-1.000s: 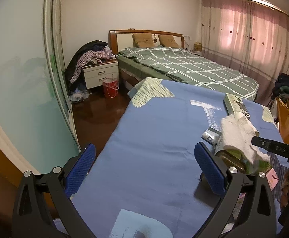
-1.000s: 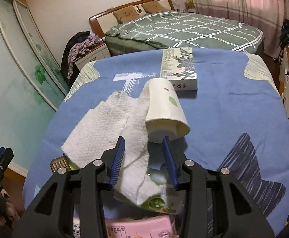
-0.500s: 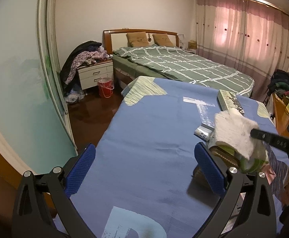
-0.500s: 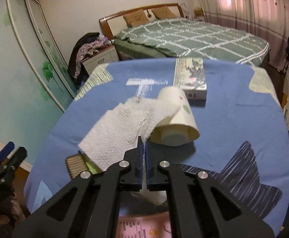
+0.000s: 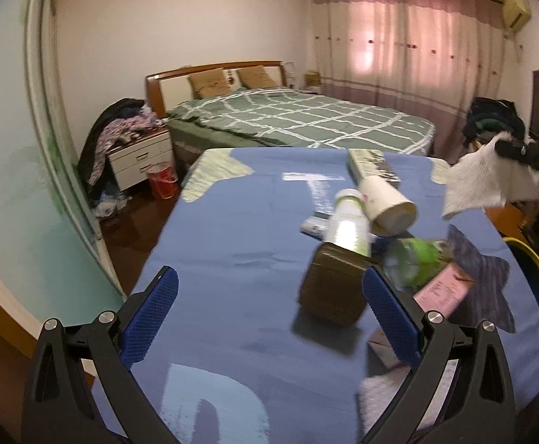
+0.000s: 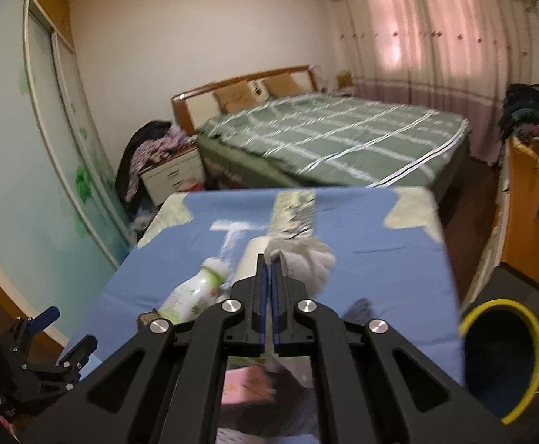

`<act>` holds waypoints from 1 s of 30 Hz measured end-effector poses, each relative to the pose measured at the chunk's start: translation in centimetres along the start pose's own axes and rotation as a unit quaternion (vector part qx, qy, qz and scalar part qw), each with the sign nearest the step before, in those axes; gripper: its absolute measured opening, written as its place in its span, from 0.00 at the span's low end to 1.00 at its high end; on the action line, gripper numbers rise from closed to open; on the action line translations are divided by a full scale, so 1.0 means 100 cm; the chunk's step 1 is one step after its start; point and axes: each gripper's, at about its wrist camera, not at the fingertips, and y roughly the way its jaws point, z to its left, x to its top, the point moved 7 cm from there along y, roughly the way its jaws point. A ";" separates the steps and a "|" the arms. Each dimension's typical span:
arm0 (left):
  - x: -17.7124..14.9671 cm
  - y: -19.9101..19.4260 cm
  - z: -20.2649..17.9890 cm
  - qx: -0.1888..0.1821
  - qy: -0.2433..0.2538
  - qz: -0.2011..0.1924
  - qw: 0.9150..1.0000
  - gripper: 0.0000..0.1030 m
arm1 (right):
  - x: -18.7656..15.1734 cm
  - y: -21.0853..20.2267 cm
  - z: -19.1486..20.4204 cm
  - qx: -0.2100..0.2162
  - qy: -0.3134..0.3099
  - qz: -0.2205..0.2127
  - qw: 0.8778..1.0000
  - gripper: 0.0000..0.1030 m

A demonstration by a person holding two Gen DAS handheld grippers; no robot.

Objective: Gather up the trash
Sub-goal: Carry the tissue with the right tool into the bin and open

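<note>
Lifted since the earlier frame, the paper towel (image 5: 480,181) now hangs clear of the blue table (image 5: 232,259), clamped in the closed right gripper (image 6: 268,288). Left gripper (image 5: 269,310) gapes, holding nothing. Bottle (image 5: 347,225) label unreadable. Bin (image 6: 502,355) stands right; bed (image 5: 299,118) far.

Right tool (image 6: 268,259) raised, jaws pinched together, left tool (image 5: 269,296) low, jaws spread wide

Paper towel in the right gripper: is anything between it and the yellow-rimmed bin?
Nothing visible. The right gripper holds the paper towel lifted clear of the table, and the bin stands open beside the table's right edge.
</note>
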 end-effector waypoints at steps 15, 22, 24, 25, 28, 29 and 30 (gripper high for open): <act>-0.009 -0.013 -0.061 -0.076 0.038 0.006 0.996 0.95 | -0.050 -0.052 -0.161 -0.166 0.088 0.004 0.982 0.02; -0.009 -0.017 -0.086 -0.098 0.060 0.010 0.993 0.95 | -0.084 -0.045 -0.226 -0.229 0.138 0.027 0.963 0.03; -0.010 -0.018 -0.091 -0.105 0.066 0.011 0.992 0.95 | -0.094 -0.041 -0.239 -0.240 0.149 0.037 0.959 0.03; -0.011 -0.018 -0.094 -0.106 0.070 0.012 0.992 0.95 | -0.096 -0.036 -0.241 -0.244 0.152 0.041 0.957 0.03; -0.012 -0.017 -0.101 -0.112 0.078 0.017 0.991 0.95 | -0.107 -0.032 -0.251 -0.254 0.161 0.053 0.952 0.10; -0.013 -0.016 -0.103 -0.115 0.080 0.019 0.990 0.95 | -0.109 -0.031 -0.253 -0.259 0.161 0.055 0.951 0.15; -0.013 -0.016 -0.105 -0.116 0.082 0.020 0.990 0.95 | -0.110 -0.030 -0.256 -0.265 0.162 0.056 0.949 0.18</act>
